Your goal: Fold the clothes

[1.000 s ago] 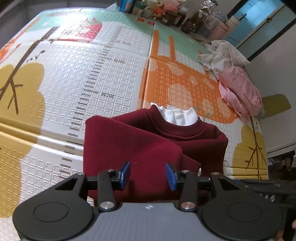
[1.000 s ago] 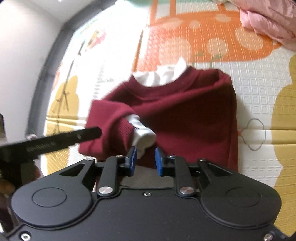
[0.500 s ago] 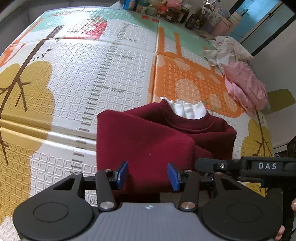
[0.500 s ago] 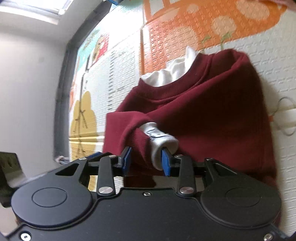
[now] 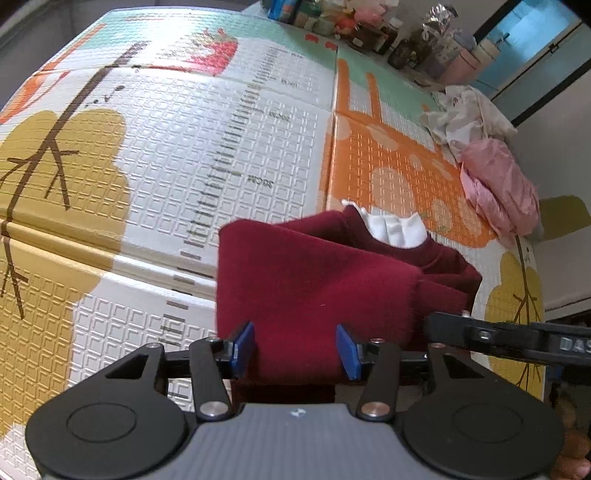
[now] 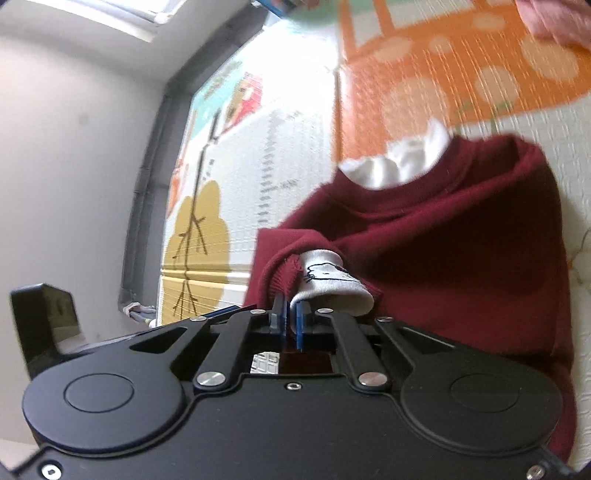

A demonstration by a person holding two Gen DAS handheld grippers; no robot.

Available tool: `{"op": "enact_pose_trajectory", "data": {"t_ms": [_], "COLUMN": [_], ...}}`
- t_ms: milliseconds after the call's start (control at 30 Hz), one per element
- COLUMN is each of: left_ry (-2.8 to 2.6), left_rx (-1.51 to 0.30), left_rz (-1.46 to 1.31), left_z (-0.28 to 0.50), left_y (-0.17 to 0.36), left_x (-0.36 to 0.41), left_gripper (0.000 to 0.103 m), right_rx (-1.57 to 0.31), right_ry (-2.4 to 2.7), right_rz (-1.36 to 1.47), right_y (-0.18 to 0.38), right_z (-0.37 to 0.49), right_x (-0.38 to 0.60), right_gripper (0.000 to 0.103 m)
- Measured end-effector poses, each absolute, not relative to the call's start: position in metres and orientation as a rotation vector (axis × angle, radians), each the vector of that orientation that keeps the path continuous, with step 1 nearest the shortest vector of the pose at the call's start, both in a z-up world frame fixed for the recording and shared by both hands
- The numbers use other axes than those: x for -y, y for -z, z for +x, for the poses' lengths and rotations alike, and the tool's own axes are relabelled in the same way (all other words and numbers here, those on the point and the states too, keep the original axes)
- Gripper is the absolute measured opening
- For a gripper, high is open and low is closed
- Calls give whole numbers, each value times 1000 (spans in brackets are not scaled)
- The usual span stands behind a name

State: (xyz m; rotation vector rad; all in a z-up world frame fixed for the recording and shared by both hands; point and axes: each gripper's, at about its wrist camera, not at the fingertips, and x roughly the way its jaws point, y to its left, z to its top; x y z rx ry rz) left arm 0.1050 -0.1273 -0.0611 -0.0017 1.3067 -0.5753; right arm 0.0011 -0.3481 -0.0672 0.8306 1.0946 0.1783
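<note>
A maroon sweater (image 5: pixel 314 280) with a white collar (image 5: pixel 395 229) lies on the play mat, its sleeves folded across the body. My left gripper (image 5: pixel 295 347) hovers over the near hem. Its jaws are opening, and the blue pads stand apart from the maroon cloth between them. In the right wrist view the sweater (image 6: pixel 461 240) fills the centre. My right gripper (image 6: pixel 291 319) is shut on the edge of the white cuff (image 6: pixel 332 284) that sticks out of the folded sleeve. One black finger (image 5: pixel 480 334) of the right tool reaches in from the right of the left view.
The patterned foam play mat (image 5: pixel 184 147) stretches away on all sides. A pink garment (image 5: pixel 498 192) and a crumpled white cloth (image 5: pixel 465 114) lie at its far right edge. Jars and toys (image 5: pixel 369 26) line the back. A grey wall (image 6: pixel 74 147) borders the mat's left side.
My right gripper's jaws have closed onto the white cuff, which stood loose between them before. The right tool has come into the left view. My left gripper's jaws have widened a little.
</note>
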Motion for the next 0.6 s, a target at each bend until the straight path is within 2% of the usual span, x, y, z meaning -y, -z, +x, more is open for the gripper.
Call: {"op": "enact_pose_trajectory", "data": {"t_ms": [300, 600], "left_ry": [582, 620], "left_rx": [-1266, -1287], "left_rz": [-20, 49], "left_z": [108, 98], "left_y": [45, 54], "left_x": [122, 150], "left_gripper": [54, 55], "right_rx": [-1014, -1028], "right_ry": [-191, -90], "right_rz": [740, 698], "right_y": [10, 3], "right_z": [-10, -25], "right_x": [358, 385], "right_gripper": [3, 3]}}
